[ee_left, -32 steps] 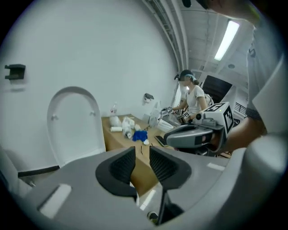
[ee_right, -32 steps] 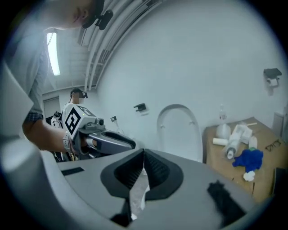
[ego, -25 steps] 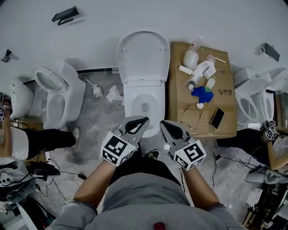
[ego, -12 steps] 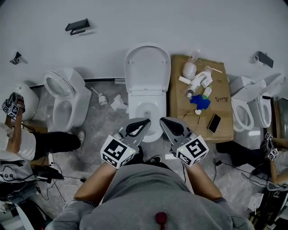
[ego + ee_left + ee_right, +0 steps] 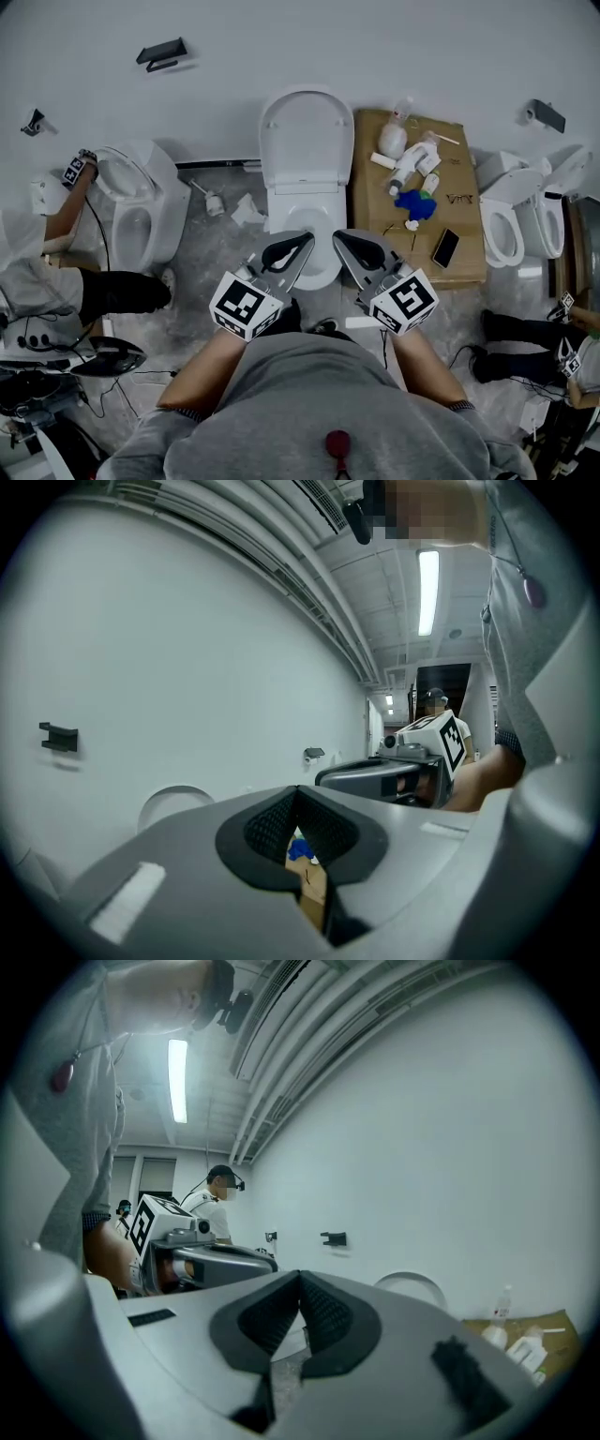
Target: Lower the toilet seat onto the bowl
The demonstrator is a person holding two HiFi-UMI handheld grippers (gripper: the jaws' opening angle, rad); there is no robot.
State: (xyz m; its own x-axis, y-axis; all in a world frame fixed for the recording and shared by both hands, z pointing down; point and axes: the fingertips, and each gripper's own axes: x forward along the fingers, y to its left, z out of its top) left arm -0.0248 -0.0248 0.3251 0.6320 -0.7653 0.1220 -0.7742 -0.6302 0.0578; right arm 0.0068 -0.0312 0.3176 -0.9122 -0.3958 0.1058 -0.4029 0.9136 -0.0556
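Mottled floor (image 5: 208, 255) under toilet (image 5: 302, 178), cardboard (image 5: 371, 202)

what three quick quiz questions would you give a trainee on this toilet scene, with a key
1. True or false: the toilet seat lies flat on the bowl.
2. Pick one: what is between the jaws of the left gripper? A) nothing, they are shut on themselves B) the seat's rim C) a spray bottle
3. Fill in: the black phone lies on a ____ sheet beside the toilet.

Key
1. False: the seat stands raised against the wall.
2. A
3. cardboard
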